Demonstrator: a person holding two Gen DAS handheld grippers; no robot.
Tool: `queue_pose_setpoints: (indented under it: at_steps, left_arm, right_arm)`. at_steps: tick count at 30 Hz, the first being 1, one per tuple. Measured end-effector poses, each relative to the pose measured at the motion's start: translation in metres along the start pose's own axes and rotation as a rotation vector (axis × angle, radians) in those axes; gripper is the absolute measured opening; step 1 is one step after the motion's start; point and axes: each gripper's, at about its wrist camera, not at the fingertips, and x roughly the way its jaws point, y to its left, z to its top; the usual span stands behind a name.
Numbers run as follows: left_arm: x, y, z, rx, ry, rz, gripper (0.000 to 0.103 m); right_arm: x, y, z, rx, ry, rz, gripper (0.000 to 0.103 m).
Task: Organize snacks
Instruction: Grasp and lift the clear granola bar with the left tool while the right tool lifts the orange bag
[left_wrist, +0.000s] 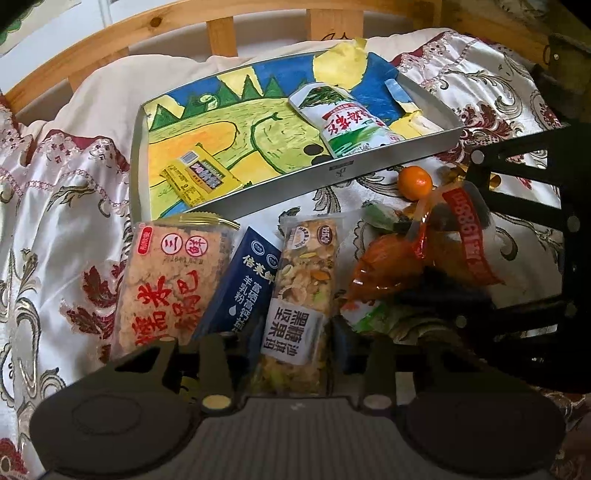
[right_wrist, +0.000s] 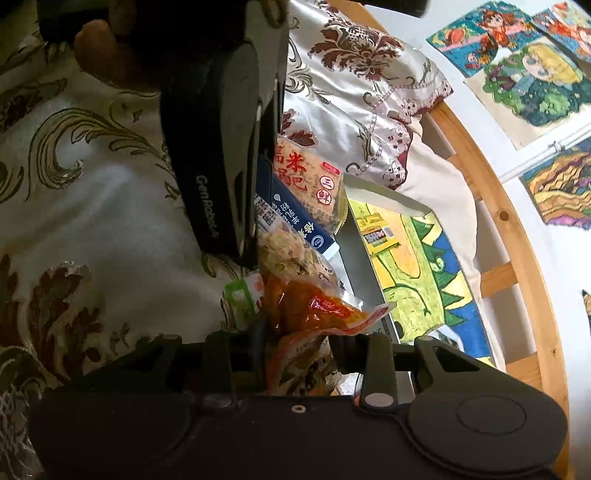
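Note:
My left gripper (left_wrist: 295, 347) is shut on a clear nut-bar packet (left_wrist: 301, 295) with a white label, lying on the patterned bedspread. Left of it lie a dark blue sachet (left_wrist: 243, 280) and a rice-cracker packet (left_wrist: 166, 280) with red characters. My right gripper (right_wrist: 299, 354) is shut on an orange-red snack packet (right_wrist: 310, 314); it also shows in the left wrist view (left_wrist: 424, 254), held by the black right gripper (left_wrist: 517, 240). A silver tray (left_wrist: 332, 173) lined with a drawing holds a yellow sachet (left_wrist: 199, 177) and a white-green packet (left_wrist: 343, 118).
A small orange fruit (left_wrist: 414, 177) lies near the tray's front edge. A green-white packet (left_wrist: 369, 314) lies under the orange one. A wooden headboard (left_wrist: 147, 33) and pillow stand behind the tray. Drawings (right_wrist: 524, 62) hang on the wall.

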Motion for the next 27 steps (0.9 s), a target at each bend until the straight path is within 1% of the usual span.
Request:
queue_pose_setpoints:
  at_steps: [5,9,12,15,18,23,27]
  left_arm:
    - [-0.008,0.003,0.004,-0.080,0.010,0.010,0.039]
    - [-0.022,0.009,0.005,-0.138,-0.041,-0.016,0.038]
    - [-0.030,0.014,0.007,-0.178,-0.069,-0.017,0.038]
    - [-0.031,0.019,0.008,-0.212,-0.075,-0.013,0.038]
    - [-0.033,0.024,0.008,-0.246,-0.086,-0.010,0.038]
    - [-0.045,0.030,0.008,-0.288,-0.153,0.006,0.038]
    - [-0.051,0.035,0.009,-0.322,-0.214,0.034,0.038]
  right_arm:
    - [-0.005,0.006,0.001,-0.047,-0.023,-0.033,0.036]
    - [-0.013,0.005,0.003,-0.053,-0.053,-0.074,0.036]
    - [-0.017,0.005,0.004,-0.068,-0.072,-0.113,0.036]
    - [-0.018,0.005,0.004,-0.059,-0.075,-0.118,0.036]
    - [-0.018,0.007,0.003,-0.086,-0.072,-0.131,0.036]
    - [-0.024,0.003,0.004,-0.072,-0.099,-0.174,0.036]
    - [-0.028,0.002,0.006,-0.090,-0.135,-0.251,0.036]
